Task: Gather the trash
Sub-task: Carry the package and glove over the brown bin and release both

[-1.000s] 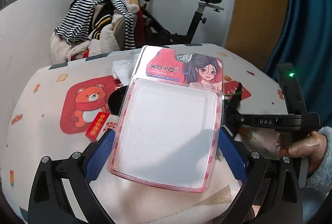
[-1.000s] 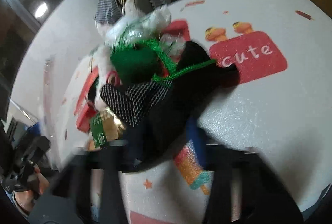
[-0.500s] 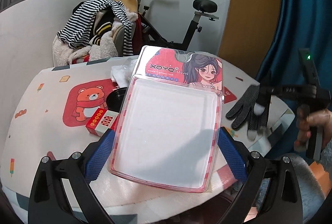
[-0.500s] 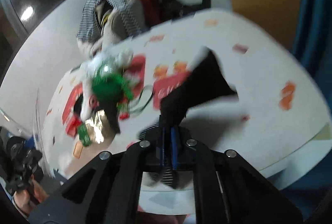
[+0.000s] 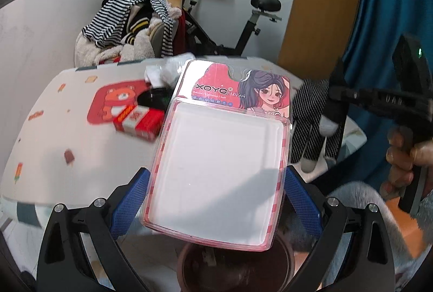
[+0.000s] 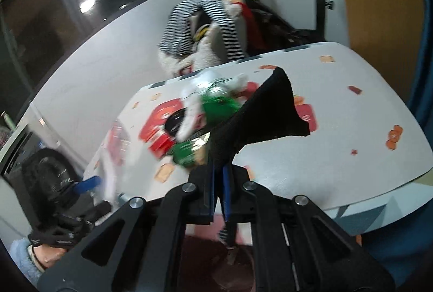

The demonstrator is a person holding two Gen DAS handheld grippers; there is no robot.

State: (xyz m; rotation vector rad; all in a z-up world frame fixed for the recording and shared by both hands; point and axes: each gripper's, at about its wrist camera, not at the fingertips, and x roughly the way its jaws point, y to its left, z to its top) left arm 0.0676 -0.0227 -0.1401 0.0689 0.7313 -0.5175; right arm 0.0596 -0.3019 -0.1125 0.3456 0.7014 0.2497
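Observation:
My left gripper (image 5: 216, 200) is shut on a clear plastic blister pack (image 5: 219, 167) with a pink printed card, its blue pads (image 5: 130, 200) pressing both side edges. It hangs over the table's near edge, above a dark brown bin (image 5: 235, 267). My right gripper (image 6: 219, 173) is shut on a black knit glove (image 6: 259, 116), lifted off the table (image 6: 351, 146). From the left wrist view, that glove (image 5: 311, 113) dangles at the right from the right gripper (image 5: 334, 108), which a hand (image 5: 403, 151) holds. The brown bin (image 6: 230, 265) lies below the right gripper too.
On the table lie a red-and-white box (image 5: 138, 121), white tissue (image 5: 162, 70), a black round item (image 5: 154, 98) and green wrapping (image 6: 219, 105). Behind stand a chair piled with clothes (image 5: 130, 29) and an exercise bike (image 5: 243, 21). A blue curtain (image 5: 384, 8) hangs at right.
Both grippers pulled back from the table toward its near edge. The right one lifted the black glove off the table. The brown bin came into view underneath.

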